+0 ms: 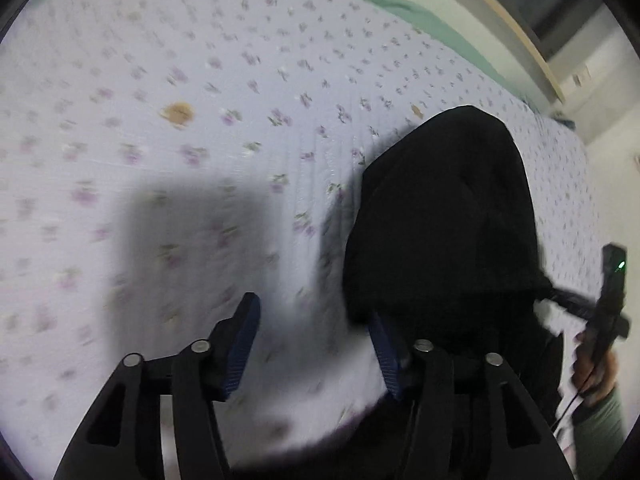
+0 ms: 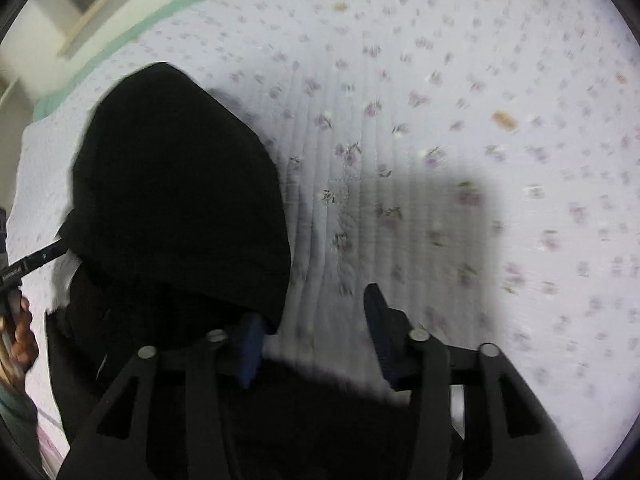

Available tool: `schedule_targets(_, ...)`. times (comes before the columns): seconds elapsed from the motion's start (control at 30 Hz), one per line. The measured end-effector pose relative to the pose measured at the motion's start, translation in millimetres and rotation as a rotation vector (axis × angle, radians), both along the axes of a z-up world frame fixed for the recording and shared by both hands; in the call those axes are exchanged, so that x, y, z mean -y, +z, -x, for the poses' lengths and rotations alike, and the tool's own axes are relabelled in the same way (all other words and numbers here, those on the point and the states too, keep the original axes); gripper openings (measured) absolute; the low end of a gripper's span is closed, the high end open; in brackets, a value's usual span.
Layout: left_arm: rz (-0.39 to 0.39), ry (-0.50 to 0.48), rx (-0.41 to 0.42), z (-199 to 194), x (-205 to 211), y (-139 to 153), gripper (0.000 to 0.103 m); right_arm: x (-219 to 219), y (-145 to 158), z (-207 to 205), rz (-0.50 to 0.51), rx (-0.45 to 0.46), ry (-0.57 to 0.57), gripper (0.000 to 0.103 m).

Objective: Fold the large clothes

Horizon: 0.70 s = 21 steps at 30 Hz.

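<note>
A black garment (image 1: 448, 220) lies bunched on a white bedsheet with small purple flowers (image 1: 200, 100). In the left wrist view my left gripper (image 1: 316, 320) is open above the sheet, its right finger at the garment's left edge. The right gripper's body (image 1: 608, 304) shows at the far right, held in a hand. In the right wrist view my right gripper (image 2: 316, 316) is open, its left finger against the black garment (image 2: 180, 200), with black cloth also under the jaws. The other gripper (image 2: 28, 268) shows at the far left edge.
The flowered bedsheet (image 2: 480, 120) covers the bed, with a green border (image 1: 420, 12) along the far side. A wooden bed frame and wall (image 1: 520, 28) lie beyond it. Small brown marks (image 1: 178, 114) dot the sheet.
</note>
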<state>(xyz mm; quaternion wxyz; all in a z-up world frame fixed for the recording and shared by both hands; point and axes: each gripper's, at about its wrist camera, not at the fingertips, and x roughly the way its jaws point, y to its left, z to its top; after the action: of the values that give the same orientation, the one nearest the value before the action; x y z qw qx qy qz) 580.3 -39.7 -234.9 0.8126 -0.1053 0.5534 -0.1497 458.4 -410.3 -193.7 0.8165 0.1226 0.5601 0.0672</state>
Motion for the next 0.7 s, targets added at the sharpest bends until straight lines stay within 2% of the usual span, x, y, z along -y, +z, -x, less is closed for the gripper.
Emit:
schedule_targets(0.13,0.038,-0.001,0.076,10.4,-11.1,41.2,0.057,0.3,47.0,5.4,0.006,0.099,0.024,0.053)
schedule_targets(0.23,0.072,-0.033,0.189,-7.4,17.7,80.6,0.059,-20.2,75.8,-15.9,-0.016,0.188,0.063,0.053)
schedule_targets(0.3,0.110,-0.061,0.213,-24.8,39.5,87.3,0.062,-37.3,76.4,-30.7,-0.013,0.211,0.098,0.053)
schedule_targets(0.37,0.116,-0.084,0.195,-40.1,56.4,73.7,0.063,-52.8,58.4,-45.5,0.018,0.183,0.126,0.053)
schedule_targets(0.43,0.075,-0.082,0.113,-54.4,67.6,39.8,0.063,-66.6,21.5,-50.6,0.022,0.106,0.159,0.053)
schedule_targets(0.5,0.021,-0.061,0.017,-62.6,70.8,-7.9,0.062,-73.3,-14.1,-54.0,0.031,0.039,0.184,0.053)
schedule_targets(0.53,0.017,-0.050,-0.007,-63.9,70.9,-21.9,0.062,-72.8,-30.4,-54.9,0.020,0.021,0.180,0.053)
schedule_targets(0.6,0.053,-0.022,0.016,-62.0,66.6,-35.0,0.062,-66.4,-44.1,-56.1,-0.027,0.031,0.138,0.053)
schedule_targets(0.7,0.022,-0.021,0.041,-59.0,70.2,-35.1,0.063,-66.4,-43.9,-56.9,-0.017,0.034,0.122,0.053)
